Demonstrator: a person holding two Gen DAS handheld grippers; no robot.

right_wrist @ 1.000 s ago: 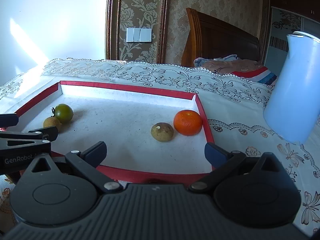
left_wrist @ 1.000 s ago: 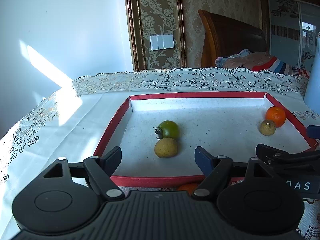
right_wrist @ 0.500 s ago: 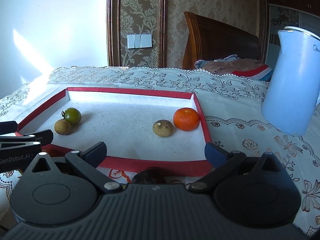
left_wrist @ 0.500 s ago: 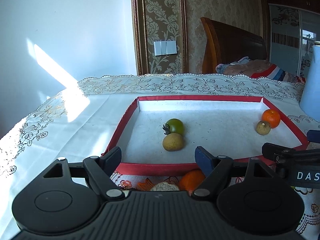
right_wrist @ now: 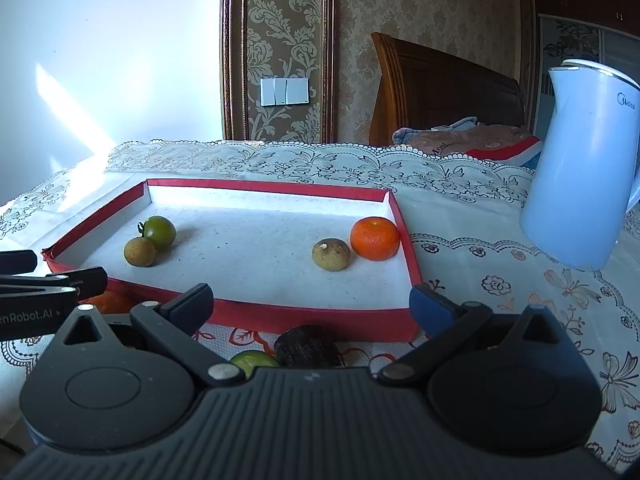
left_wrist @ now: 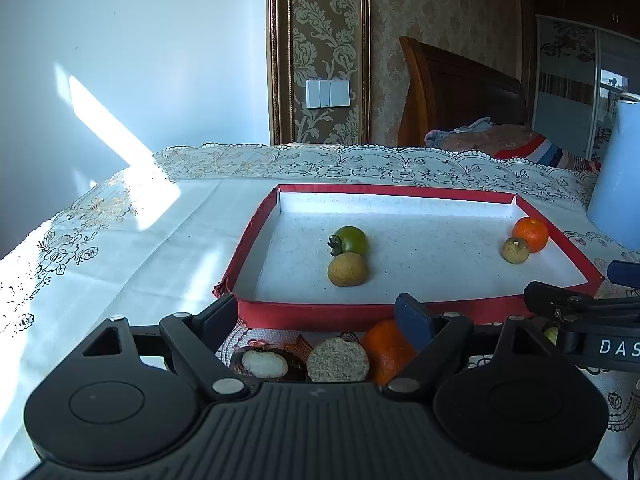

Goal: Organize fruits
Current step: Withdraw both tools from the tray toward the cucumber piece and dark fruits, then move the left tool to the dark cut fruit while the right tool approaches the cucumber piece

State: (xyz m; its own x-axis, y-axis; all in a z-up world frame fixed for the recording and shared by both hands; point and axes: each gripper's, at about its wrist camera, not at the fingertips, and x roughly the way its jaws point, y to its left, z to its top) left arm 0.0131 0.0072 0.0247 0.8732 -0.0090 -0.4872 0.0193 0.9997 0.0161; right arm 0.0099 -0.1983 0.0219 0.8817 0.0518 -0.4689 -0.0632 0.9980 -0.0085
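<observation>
Your left gripper [left_wrist: 318, 314] is opening over nothing, your right gripper [right_wrist: 312, 302] is spread wide and empty. The red-rimmed tray [right_wrist: 280, 316] holds a glossy green tomato [right_wrist: 159, 232], two rough brown fruits and a dimpled mandarin [right_wrist: 375, 238]; a smooth kettle [right_wrist: 580, 168] stands right.

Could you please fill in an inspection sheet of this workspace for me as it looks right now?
Surface: table under a white lace tablecloth, sunlit at the left.
Job's things: red-rimmed tray holds a green tomato touching a tan fruit, and an orange beside a second tan fruit. More fruit lies loose in front of the tray, including another orange.
Clutter: white kettle right of the tray.
Grippers: left gripper opening, nothing between its fingers; right gripper open, empty.
Cables: nothing seen.
Surroundings: wall switch, wooden headboard, bedding.
</observation>
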